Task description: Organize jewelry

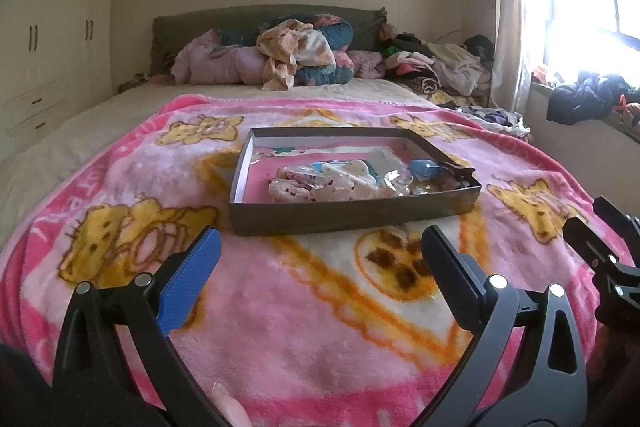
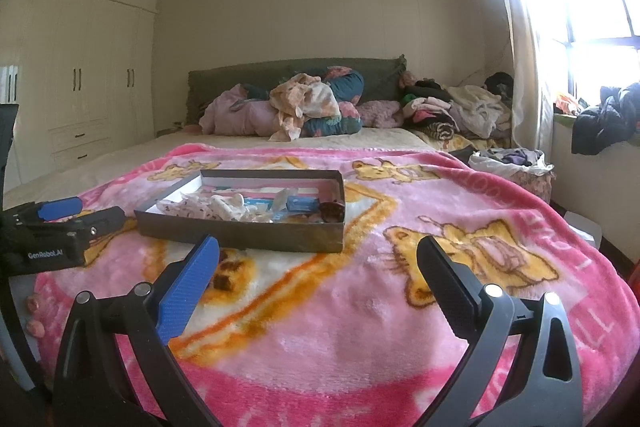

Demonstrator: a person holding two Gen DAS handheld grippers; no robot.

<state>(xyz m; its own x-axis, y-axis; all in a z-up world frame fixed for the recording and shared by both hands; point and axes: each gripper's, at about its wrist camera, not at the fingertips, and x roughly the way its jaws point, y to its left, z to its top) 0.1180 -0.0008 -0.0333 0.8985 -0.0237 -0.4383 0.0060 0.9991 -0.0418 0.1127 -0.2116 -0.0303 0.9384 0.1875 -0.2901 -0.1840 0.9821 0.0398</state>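
Observation:
A shallow dark box [image 1: 352, 215] lies on a pink cartoon blanket [image 1: 304, 327] on the bed. It holds jewelry in small clear bags [image 1: 316, 185], a white piece [image 1: 348, 173], a blue item [image 1: 424, 169] and a dark brown clip [image 1: 456, 169]. The box also shows in the right wrist view [image 2: 248, 235]. My left gripper [image 1: 320, 247] is open and empty, just short of the box's near wall. My right gripper [image 2: 318, 255] is open and empty, in front of the box and a little to its right. The left gripper shows at the left edge of the right view [image 2: 76, 215].
Pillows and crumpled clothes [image 1: 296, 55] are piled at the headboard. More clothes [image 1: 440, 67] lie at the bed's far right by the window. Dark garments [image 2: 600, 119] sit on the sill. A cream wardrobe [image 2: 80, 87] stands to the left.

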